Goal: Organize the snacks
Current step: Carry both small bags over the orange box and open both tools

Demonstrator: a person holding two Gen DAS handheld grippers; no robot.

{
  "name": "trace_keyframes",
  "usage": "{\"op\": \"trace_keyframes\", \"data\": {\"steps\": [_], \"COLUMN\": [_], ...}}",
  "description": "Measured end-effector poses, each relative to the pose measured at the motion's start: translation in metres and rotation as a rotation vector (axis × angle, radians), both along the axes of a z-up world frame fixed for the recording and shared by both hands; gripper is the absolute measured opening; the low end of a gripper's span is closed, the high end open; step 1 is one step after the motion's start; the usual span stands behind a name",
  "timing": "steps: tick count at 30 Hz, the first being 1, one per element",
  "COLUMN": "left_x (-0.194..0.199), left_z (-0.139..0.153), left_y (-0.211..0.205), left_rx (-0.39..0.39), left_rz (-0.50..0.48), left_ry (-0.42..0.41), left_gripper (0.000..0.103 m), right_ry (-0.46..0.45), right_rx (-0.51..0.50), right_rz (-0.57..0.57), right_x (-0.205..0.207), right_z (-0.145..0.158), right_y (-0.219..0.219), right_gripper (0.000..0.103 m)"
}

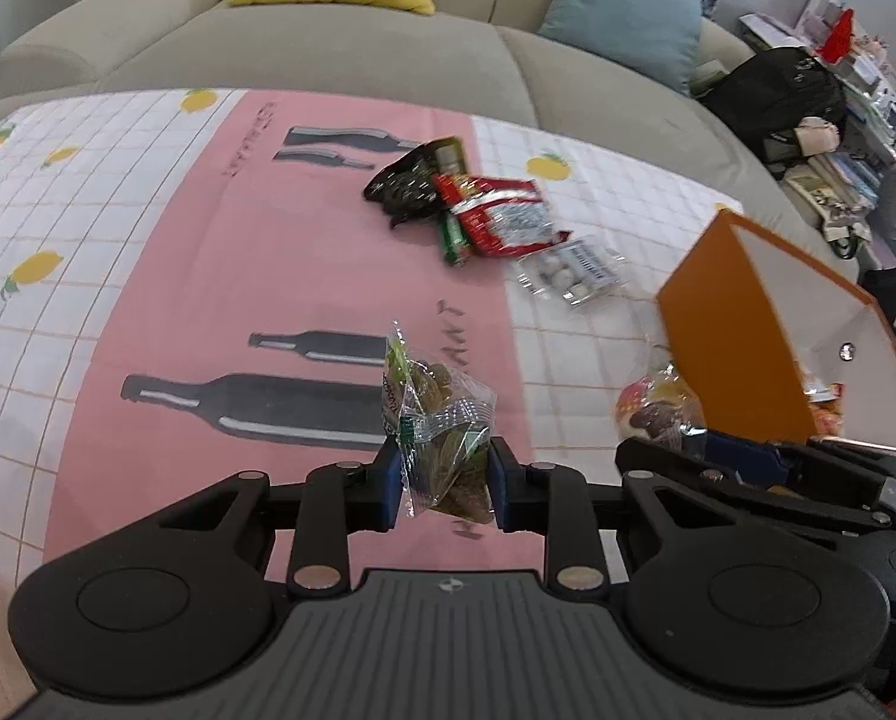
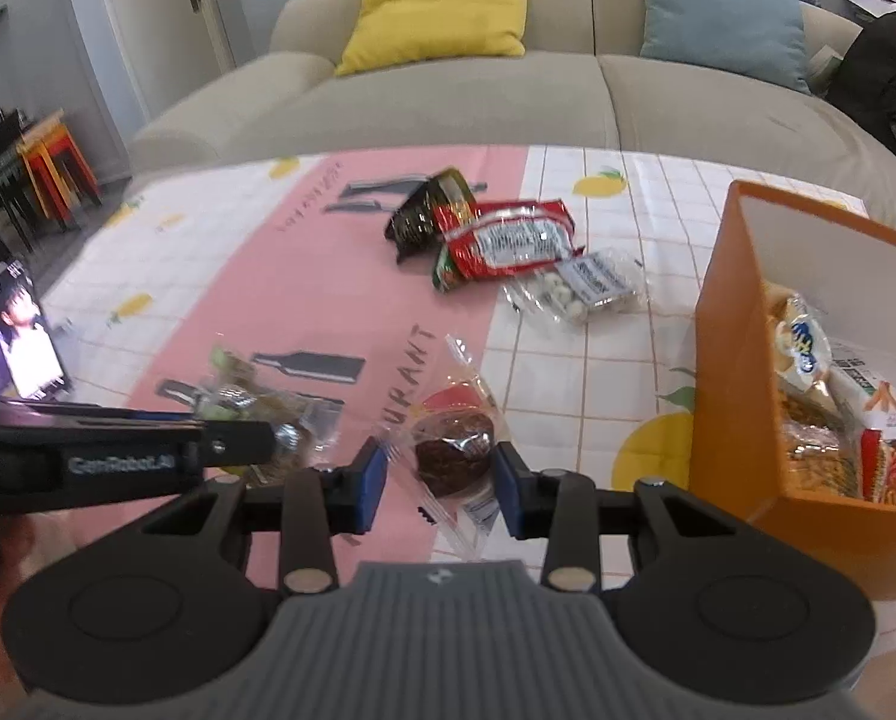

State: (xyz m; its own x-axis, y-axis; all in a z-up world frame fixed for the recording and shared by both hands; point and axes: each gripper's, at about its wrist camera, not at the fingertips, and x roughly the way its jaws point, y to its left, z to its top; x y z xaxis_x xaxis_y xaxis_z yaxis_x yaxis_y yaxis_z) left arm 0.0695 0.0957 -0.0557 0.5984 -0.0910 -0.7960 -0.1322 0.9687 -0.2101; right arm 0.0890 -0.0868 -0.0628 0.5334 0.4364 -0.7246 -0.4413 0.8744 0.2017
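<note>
Holding clear packet of green snacks (image 1: 442, 426) in left gripper (image 1: 442, 480), clamped, lifted over pink tabletop (image 1: 208, 276). Right gripper (image 2: 442, 474) closed around wrapped brown cake (image 2: 455, 447), near-centre. Orange box (image 2: 742, 372) at right, part-filled with snacks. Loose pile (image 2: 496, 234) far centre, well apart from both.

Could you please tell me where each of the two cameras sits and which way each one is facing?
Left wrist view: sits on the left tool, looking forward over the table toward the sofa; its fingers clamp a clear packet of green snacks, and the right tool shows at the right.
Right wrist view: sits on the right tool, facing the same way; its fingers flank a wrapped brown cake, and the left tool crosses in at the left.
Shared: orange box, red packet, both cushions.
</note>
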Motion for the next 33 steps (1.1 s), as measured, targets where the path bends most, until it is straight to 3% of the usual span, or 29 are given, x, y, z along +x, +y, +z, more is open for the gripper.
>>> {"op": "trace_keyframes", "data": {"steps": [10,20,26,33], "left_x": [0.007,0.045,0.079,0.110], "left_z": [0.051,0.086,0.084,0.052], "left_y": [-0.039,-0.124,-0.181,-0.230], "left_rx": [0.009,0.001,0.012,0.052], "left_rz": [-0.089,-0.307,-0.438,-0.523], "left_ry": [-0.050,-0.108,-0.093,-0.008], "left_gripper": [0.031,0.031,0.031,0.031], "right_ry": [0.037,0.015,0.066,0.144], "right_rx": [0.056,0.090,0.071,0.014], "right_rz": [-0.054,-0.135,-0.177,-0.254], "right_x": [-0.002,0.029,0.051,0.076], "right_z": [0.033,0.072,0.076,0.055], "right_y": [-0.055,-0.141,-0.194,-0.241], "right_gripper": [0.037,0.037,0.037,0.037]}}
